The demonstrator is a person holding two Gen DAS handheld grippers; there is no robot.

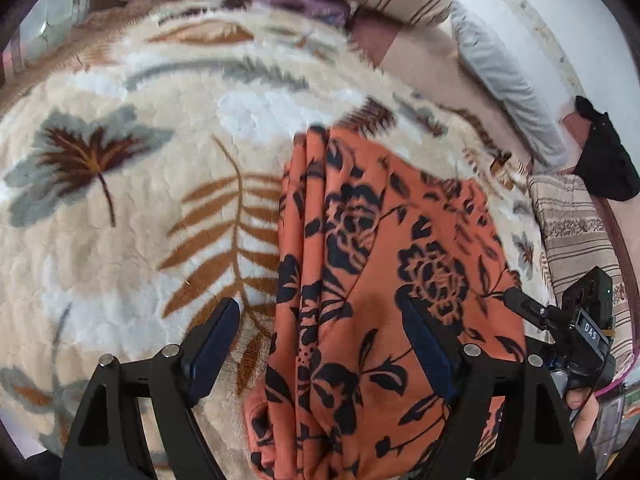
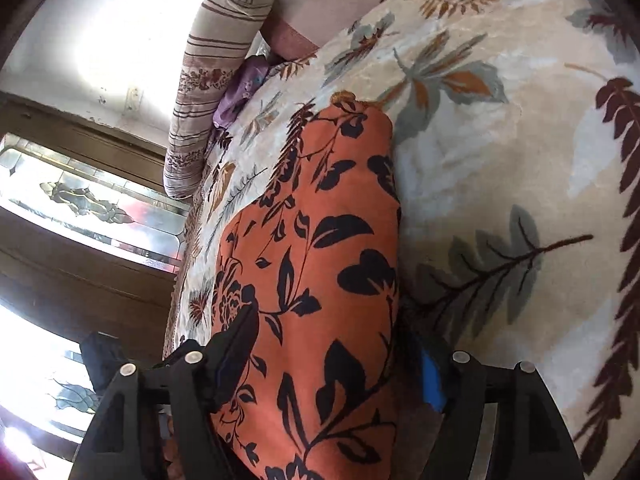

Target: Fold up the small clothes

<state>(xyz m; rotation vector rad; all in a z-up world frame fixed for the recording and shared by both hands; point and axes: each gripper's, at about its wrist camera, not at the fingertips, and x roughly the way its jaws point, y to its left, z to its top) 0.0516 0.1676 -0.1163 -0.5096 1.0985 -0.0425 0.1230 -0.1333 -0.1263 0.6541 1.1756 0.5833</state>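
A: Where is the orange floral garment [image 1: 380, 280] lying?
B: Folded lengthwise on the leaf-print blanket [image 1: 140, 200] covering the bed.
A: And the tools?
B: The left tool [image 1: 324, 340] and right tool [image 2: 332, 364] are both standing open, gripping nothing.

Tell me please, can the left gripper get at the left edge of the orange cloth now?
Probably yes. The left gripper is open and hangs just over the orange cloth, whose bunched left edge lies between its fingers on the blanket. Nothing lies on that edge.
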